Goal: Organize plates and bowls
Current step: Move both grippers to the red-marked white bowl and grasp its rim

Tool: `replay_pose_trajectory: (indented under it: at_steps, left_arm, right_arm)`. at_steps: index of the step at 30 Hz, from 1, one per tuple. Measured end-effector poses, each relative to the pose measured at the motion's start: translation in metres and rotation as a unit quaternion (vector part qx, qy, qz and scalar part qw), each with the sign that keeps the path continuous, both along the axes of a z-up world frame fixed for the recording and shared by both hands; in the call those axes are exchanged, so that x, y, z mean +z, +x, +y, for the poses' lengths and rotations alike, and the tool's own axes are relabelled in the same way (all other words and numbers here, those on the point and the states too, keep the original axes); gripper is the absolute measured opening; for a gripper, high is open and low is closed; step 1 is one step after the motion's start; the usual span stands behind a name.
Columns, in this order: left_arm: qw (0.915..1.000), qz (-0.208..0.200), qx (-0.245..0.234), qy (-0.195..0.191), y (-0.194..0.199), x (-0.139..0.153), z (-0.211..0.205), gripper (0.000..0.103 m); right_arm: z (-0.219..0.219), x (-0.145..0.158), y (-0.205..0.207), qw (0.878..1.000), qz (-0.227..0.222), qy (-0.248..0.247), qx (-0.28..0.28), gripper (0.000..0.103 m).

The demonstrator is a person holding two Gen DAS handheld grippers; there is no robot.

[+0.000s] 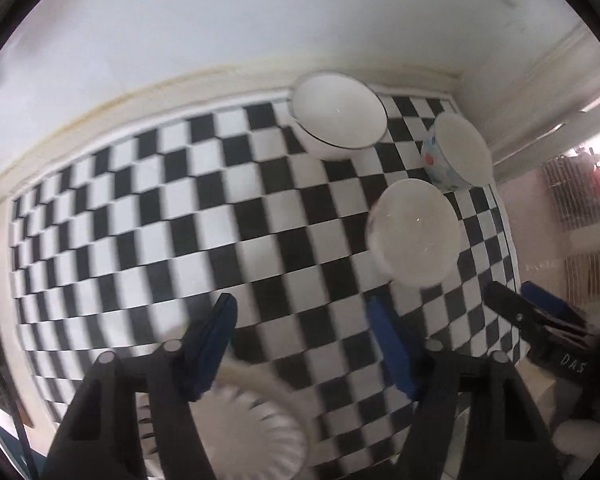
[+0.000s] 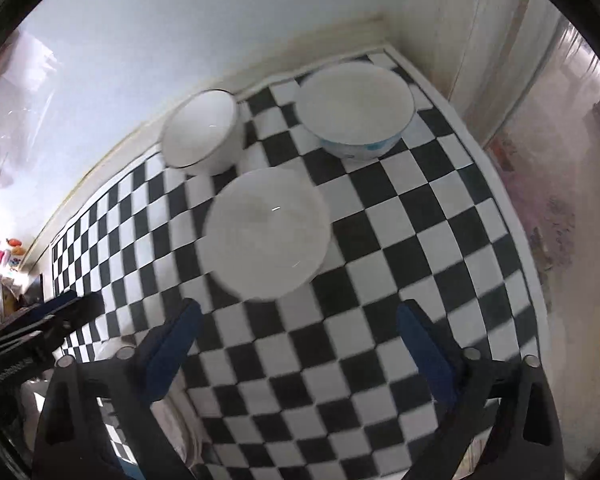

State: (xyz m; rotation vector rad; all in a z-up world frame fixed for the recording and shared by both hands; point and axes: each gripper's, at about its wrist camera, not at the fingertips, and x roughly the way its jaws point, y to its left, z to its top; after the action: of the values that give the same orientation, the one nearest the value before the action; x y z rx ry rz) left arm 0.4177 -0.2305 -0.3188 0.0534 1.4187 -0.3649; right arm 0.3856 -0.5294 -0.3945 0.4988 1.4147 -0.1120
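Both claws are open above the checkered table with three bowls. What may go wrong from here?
1. The plain white bowl, the dark-rimmed bowl and the blue-patterned bowl stand close together; reaching for one may knock another.
2. The blue-patterned bowl stands near the table's far corner and could be pushed against the wall there.
3. The left claw hangs over a ridged white plate and may strike it when descending.

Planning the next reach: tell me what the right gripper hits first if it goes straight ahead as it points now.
Probably the plain white bowl: it sits just beyond the open right gripper, roughly centred between its fingers. Only bare checkered cloth lies before it, though depth is hard to judge.
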Motion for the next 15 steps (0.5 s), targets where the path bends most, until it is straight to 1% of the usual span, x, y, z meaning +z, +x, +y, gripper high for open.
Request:
replay_pose_trajectory:
  at_steps: [1, 2, 3, 4, 8, 9, 10, 11, 12, 13, 14, 15]
  left_arm:
    - [0.9999, 0.015, 0.004, -0.001, 0.007, -0.012, -0.014, 0.06]
    - [0.9997, 0.024, 0.008, -0.002, 0.011, -0.018, -0.023, 0.055]
    - [0.9994, 0.033, 0.01, -0.002, 0.016, -0.026, -0.032, 0.055]
    - [0.999, 0.043, 0.013, 0.001, 0.021, -0.035, -0.042, 0.053]
    - [0.9978, 0.062, 0.015, 0.019, 0.033, -0.058, -0.067, 0.049]
    - [0.9974, 0.067, 0.013, 0.022, 0.036, -0.063, -0.072, 0.049]
    - [0.9969, 0.073, 0.013, 0.027, 0.039, -0.068, -0.077, 0.043]
    - [0.9965, 0.077, 0.009, 0.031, 0.041, -0.072, -0.081, 0.038]
    - [0.9962, 0.08, 0.006, 0.034, 0.042, -0.075, -0.083, 0.037]
    - [0.9957, 0.084, 0.004, 0.039, 0.043, -0.08, -0.086, 0.033]
    - [0.9954, 0.086, 0.003, 0.042, 0.044, -0.083, -0.088, 0.03]
    - [0.9952, 0.088, 0.004, 0.043, 0.045, -0.086, -0.087, 0.029]
  right_arm:
    - [-0.006, -0.009, 0.005, 1.0, 0.005, 0.005, 0.002, 0.091]
    - [-0.012, -0.019, 0.012, 1.0, 0.011, 0.015, 0.005, 0.091]
    - [-0.016, -0.026, 0.018, 1.0, 0.015, 0.022, 0.007, 0.089]
    - [-0.02, -0.036, 0.025, 0.999, 0.02, 0.029, 0.013, 0.084]
    - [-0.025, -0.06, 0.046, 0.998, 0.033, 0.041, 0.038, 0.076]
    - [-0.024, -0.065, 0.05, 0.998, 0.039, 0.04, 0.043, 0.072]
    - [-0.025, -0.071, 0.055, 0.997, 0.042, 0.043, 0.048, 0.068]
    - [-0.026, -0.076, 0.059, 0.997, 0.044, 0.049, 0.05, 0.066]
    - [-0.025, -0.079, 0.061, 0.996, 0.046, 0.051, 0.052, 0.061]
    - [-0.024, -0.082, 0.065, 0.996, 0.049, 0.052, 0.055, 0.056]
    - [-0.024, -0.086, 0.068, 0.995, 0.052, 0.054, 0.06, 0.054]
    - [-0.023, -0.09, 0.071, 0.995, 0.054, 0.054, 0.065, 0.05]
